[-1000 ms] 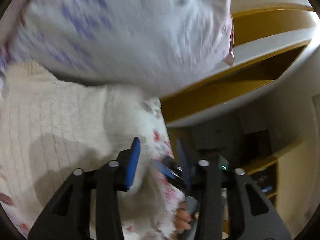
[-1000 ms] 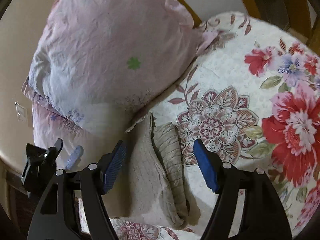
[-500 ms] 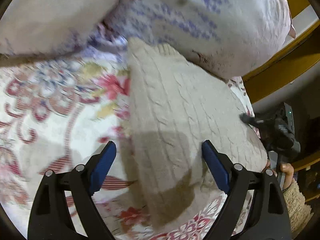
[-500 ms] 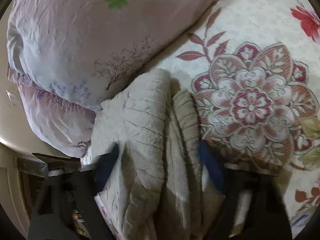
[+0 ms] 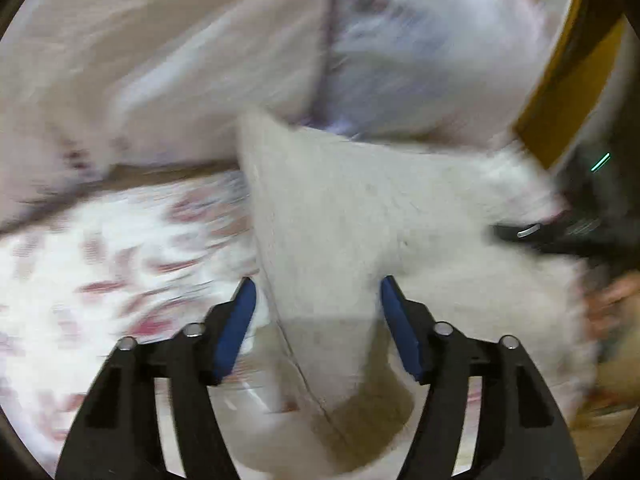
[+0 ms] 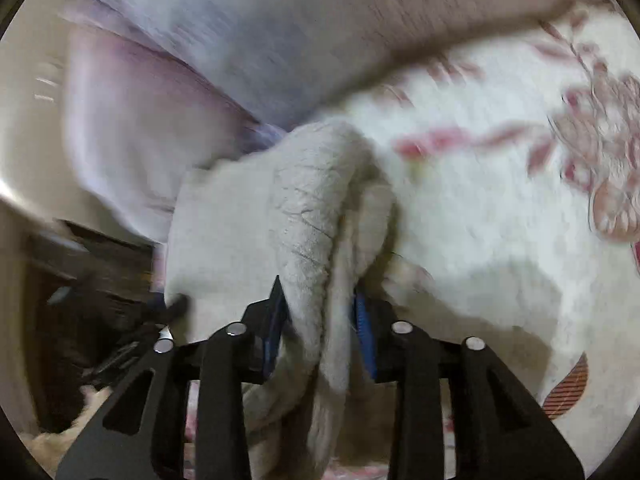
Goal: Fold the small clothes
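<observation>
A cream knitted garment lies on the floral bedspread, against the pillows. My left gripper is open, its blue pads either side of the garment's near edge, not pressing it. In the right wrist view the same garment is bunched into a thick fold. My right gripper is shut on that fold, and the cloth hangs down between the fingers. The right gripper also shows as a dark blur at the right of the left wrist view. Both views are blurred by motion.
Two pale pink and lilac pillows lie behind the garment. A yellow wooden bed frame runs along the far right of the left wrist view. The floral bedspread stretches to the right of the garment. A dark floor area is beyond the bed edge.
My right gripper has closed on the garment's bunched fold. My left gripper has narrowed its opening and moved in around the garment's near edge.
</observation>
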### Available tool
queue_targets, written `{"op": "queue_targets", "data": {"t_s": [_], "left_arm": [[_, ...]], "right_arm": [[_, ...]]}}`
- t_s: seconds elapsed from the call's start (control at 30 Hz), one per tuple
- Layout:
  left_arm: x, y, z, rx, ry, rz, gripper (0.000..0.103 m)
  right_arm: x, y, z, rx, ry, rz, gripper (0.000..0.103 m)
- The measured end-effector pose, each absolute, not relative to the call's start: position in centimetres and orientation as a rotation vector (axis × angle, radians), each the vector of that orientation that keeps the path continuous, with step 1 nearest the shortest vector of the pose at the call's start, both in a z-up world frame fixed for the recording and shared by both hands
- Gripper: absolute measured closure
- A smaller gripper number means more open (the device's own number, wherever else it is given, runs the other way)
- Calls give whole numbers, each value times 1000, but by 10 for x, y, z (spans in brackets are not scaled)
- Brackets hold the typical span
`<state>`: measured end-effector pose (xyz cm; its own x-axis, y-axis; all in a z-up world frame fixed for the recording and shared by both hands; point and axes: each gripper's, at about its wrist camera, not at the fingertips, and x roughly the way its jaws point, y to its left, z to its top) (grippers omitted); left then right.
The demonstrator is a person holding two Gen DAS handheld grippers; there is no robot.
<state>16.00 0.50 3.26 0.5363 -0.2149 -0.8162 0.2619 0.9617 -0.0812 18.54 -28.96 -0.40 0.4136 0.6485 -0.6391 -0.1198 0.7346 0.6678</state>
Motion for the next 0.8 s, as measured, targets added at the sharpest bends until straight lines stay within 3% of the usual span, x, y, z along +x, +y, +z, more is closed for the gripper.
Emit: {"op": "queue_targets", "data": {"t_s": [0.07, 0.13, 0.23, 0.3, 0.37, 0.57, 0.63, 0.7, 0.8], "left_arm": [[152, 7, 39, 8, 928, -271, 27], [133, 16, 52, 0, 856, -224, 11], [104, 35, 64, -2, 793, -172, 6], [94, 40, 63, -29, 799, -160, 5], [81, 39, 57, -50, 816, -114, 3], [50, 50, 33, -38, 870, -116, 2], [44, 51, 27, -56, 885, -122, 2], [41, 50, 25, -88, 889, -140, 2], [40, 42, 22, -81, 900, -160, 2]], "right_arm": [[178, -299, 0, 650, 973, 449, 54], [166, -314, 16, 717, 841, 409, 54], [178, -298, 18, 705, 881, 435, 54], [190, -275, 9, 608, 954, 430, 89], [193, -263, 12, 501, 926, 325, 95], [188, -281, 13, 583, 894, 207, 94], [161, -283, 39, 557, 780, 221, 88], [128, -276, 60, 530, 679, 296, 74], [108, -243, 57, 412, 705, 410, 74]]}}
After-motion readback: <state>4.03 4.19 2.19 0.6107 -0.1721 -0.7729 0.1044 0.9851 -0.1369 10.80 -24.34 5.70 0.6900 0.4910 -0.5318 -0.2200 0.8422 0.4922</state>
